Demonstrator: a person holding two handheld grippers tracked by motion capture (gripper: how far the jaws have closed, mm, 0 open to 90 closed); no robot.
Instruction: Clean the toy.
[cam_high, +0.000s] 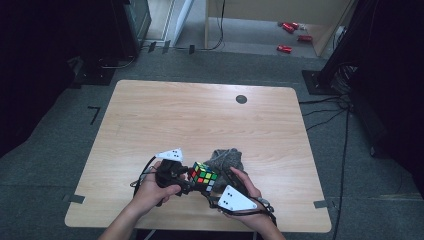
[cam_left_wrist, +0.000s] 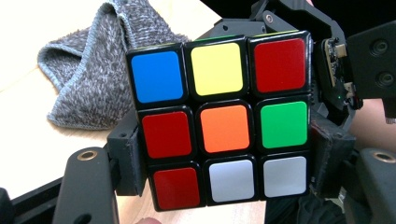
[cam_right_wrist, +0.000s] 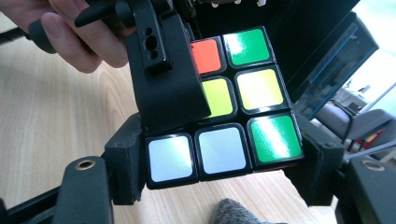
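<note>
- Puzzle cube (cam_high: 203, 177) sits above the table (cam_high: 200, 120), between both grippers.
- Left gripper (cam_left_wrist: 224, 163) clamps its lower layer.
- Right gripper (cam_right_wrist: 219, 161) apparently grips the white-green row, contact partly hidden.

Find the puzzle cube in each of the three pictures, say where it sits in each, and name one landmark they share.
High view: the puzzle cube is low and centre, between the two hands near the table's front edge.
Left gripper view: it sits at the centre, a face with an orange middle square toward the camera.
Right gripper view: it is at centre, partly behind the other tool.
Shared landmark: the grey cloth beside the cube.
</note>
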